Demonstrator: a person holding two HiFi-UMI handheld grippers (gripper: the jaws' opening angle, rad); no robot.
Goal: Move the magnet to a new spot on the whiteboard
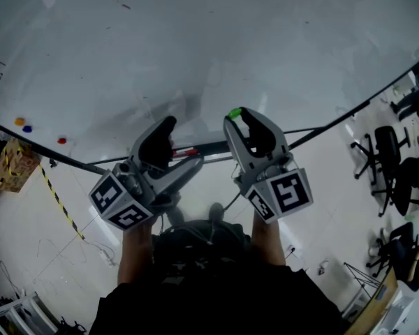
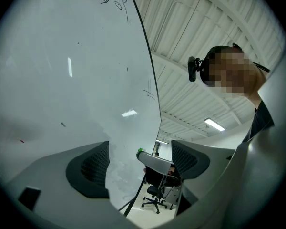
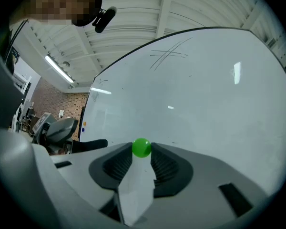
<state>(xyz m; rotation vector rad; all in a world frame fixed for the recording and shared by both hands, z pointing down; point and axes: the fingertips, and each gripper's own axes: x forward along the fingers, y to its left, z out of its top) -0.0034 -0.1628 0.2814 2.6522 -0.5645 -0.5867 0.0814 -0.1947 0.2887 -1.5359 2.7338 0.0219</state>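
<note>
Right hand-held gripper (image 1: 243,117) is closed on the green magnet (image 3: 142,147). Its own view shows the two dark ribbed pads pressing the ball from 9 and 3 o'clock, right at their tips. In the head view the magnet sits at 12 o'clock of this hand-held gripper, just short of the whiteboard (image 1: 209,40); whether it touches the board I cannot tell.

Beside it, at its 9 o'clock, the left hand-held gripper (image 2: 140,144) stands wide open with nothing between its pads. Through that gap its own view catches the neighbour's grey jaw with the green tip, seen side-on, which the head view gives only from behind.

The board rises just beyond both. The right gripper view alone shows crossed pen strokes (image 3: 169,54) near 12 o'clock. The head view alone shows three small magnets well apart from the green one, out at 9 o'clock near the board's lower edge: orange (image 1: 19,121), blue (image 1: 27,128) and red (image 1: 61,140).

Farther off in that view, striped tape (image 1: 56,194) runs across the floor at 8 o'clock, cardboard boxes (image 1: 10,162) sit at 9, and black office chairs (image 1: 387,145) stand at 3. The left gripper view adds a ceiling light (image 2: 214,124) at 4 o'clock.
</note>
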